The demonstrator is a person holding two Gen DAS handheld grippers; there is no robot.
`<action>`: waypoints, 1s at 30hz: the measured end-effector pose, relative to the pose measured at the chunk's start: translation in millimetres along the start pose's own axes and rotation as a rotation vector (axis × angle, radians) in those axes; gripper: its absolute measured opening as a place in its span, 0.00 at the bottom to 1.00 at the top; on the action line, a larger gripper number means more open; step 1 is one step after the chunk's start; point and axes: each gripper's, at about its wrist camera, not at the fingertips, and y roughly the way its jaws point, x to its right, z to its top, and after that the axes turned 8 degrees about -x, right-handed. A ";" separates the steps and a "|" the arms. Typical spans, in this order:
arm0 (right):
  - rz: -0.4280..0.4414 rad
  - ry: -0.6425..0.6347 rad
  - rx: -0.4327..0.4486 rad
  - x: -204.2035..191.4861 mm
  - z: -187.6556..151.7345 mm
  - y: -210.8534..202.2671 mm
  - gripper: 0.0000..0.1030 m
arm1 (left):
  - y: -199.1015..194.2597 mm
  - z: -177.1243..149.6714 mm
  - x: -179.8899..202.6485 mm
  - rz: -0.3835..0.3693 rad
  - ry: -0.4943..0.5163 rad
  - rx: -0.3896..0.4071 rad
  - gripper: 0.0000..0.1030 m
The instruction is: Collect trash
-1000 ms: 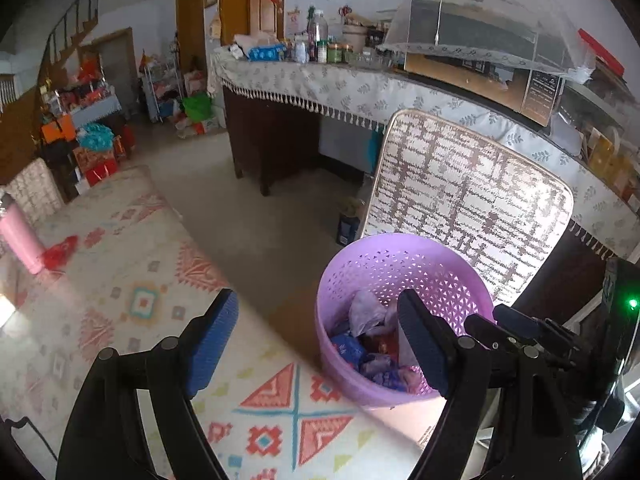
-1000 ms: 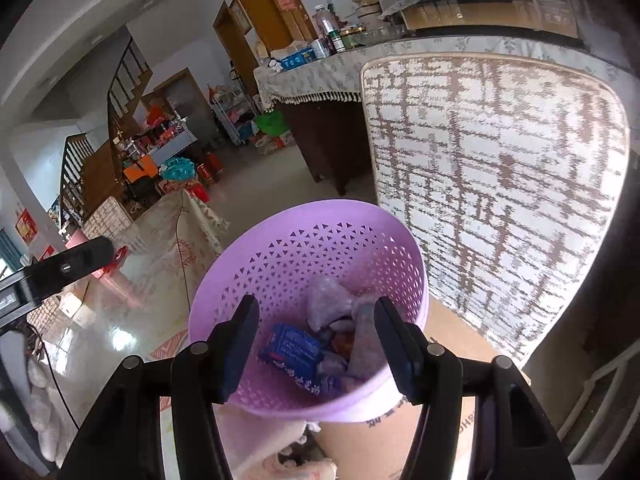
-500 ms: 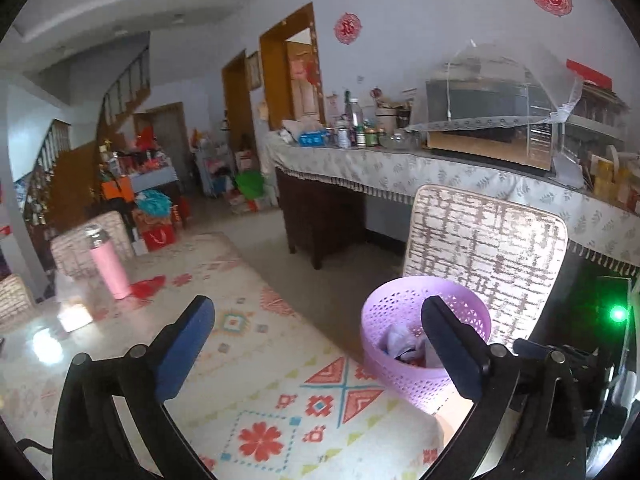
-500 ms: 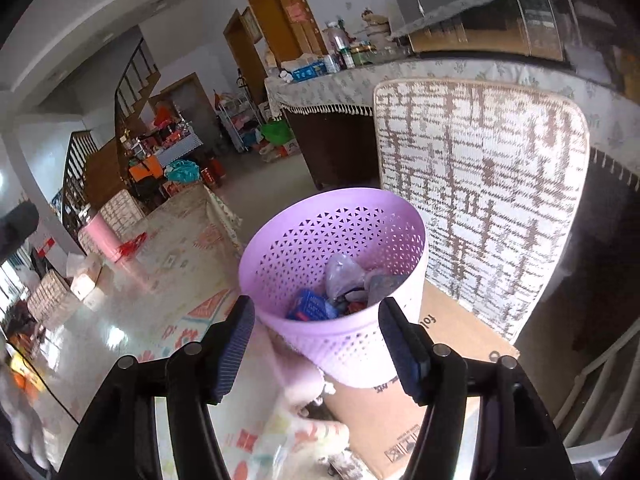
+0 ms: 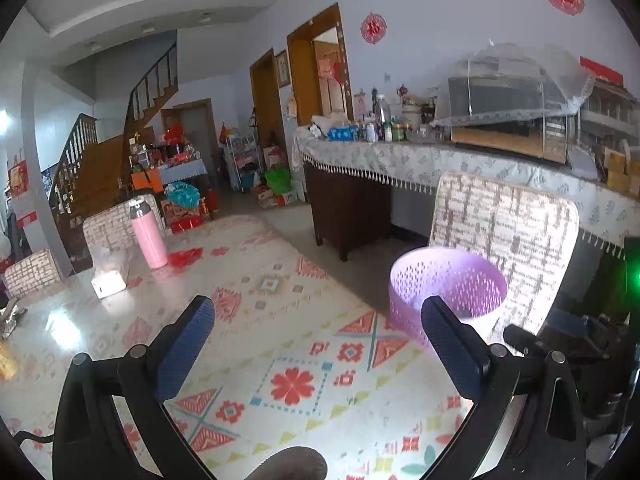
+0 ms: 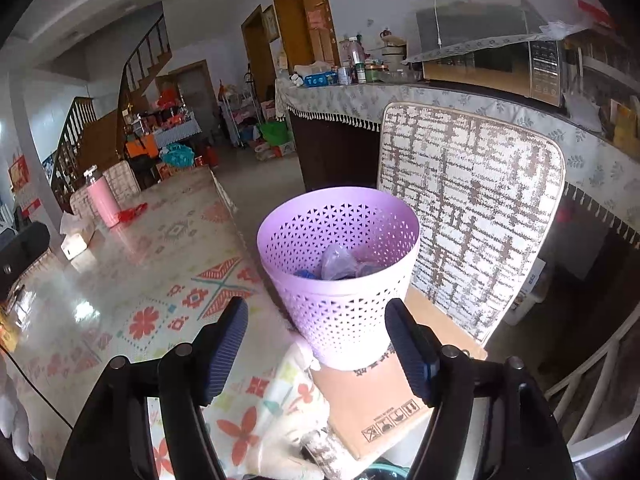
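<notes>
A purple perforated waste basket (image 6: 338,268) stands on a cardboard box (image 6: 384,396) beside the table's edge, with crumpled wrappers and a clear plastic bag (image 6: 338,266) inside. It also shows in the left wrist view (image 5: 448,286). My right gripper (image 6: 316,354) is open and empty, just in front of the basket and below its rim. My left gripper (image 5: 318,350) is open and empty over the patterned tablecloth (image 5: 256,344), left of the basket.
A chair with a woven back (image 6: 472,208) stands behind the basket. A pink flask (image 5: 149,234), a red wrapper (image 5: 184,257) and a small white box (image 5: 107,284) sit at the table's far end. A cluttered counter (image 5: 400,152) runs behind.
Both grippers have pulled back and tilted up from the basket. The basket now looks smaller and lower, and more of the table and room shows.
</notes>
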 end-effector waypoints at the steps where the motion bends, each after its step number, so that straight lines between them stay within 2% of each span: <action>1: -0.004 -0.003 -0.002 -1.6 -1.0 -0.5 0.73 | 1.5 -2.7 0.5 -0.003 0.003 -0.016 1.00; 6: -0.023 -0.017 -0.002 -4.7 -8.1 -3.6 0.74 | 6.0 -11.7 6.2 -0.029 0.016 -0.074 1.00; 20: -0.054 -0.011 -0.012 0.8 -15.7 -1.6 0.75 | 19.9 -21.4 18.4 -0.086 0.041 -0.167 1.00; 30: -0.078 -0.021 -0.023 2.7 -19.1 7.5 0.75 | 35.6 -24.7 26.4 -0.096 0.046 -0.212 1.00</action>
